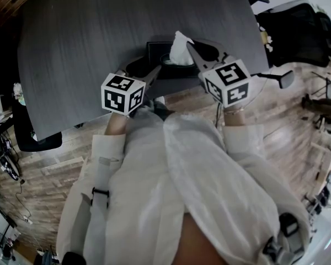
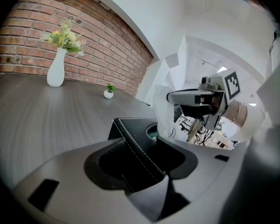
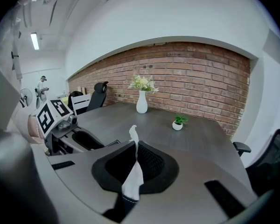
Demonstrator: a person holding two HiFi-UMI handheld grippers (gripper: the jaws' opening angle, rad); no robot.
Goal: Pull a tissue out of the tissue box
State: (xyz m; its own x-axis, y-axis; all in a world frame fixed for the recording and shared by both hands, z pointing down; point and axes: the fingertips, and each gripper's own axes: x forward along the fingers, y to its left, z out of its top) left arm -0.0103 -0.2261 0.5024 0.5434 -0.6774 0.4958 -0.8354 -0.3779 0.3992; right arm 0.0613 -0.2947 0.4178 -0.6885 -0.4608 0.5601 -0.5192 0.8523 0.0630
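Right gripper pinching tissue, left gripper clamping box

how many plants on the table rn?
2. Flowers in a white vase at the far side of the table; a small potted plant to the vase's right in the right gripper view. Part of the table is hidden, so there may be more.

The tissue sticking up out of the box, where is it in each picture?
Head view: the tissue stands at top centre, above the tissue box.
Left gripper view: the tissue is a white strip just right of the middle, rising from the box.
Right gripper view: the tissue is low centre, pinched in the right gripper.
Shared landmark: the dark grey table around it.
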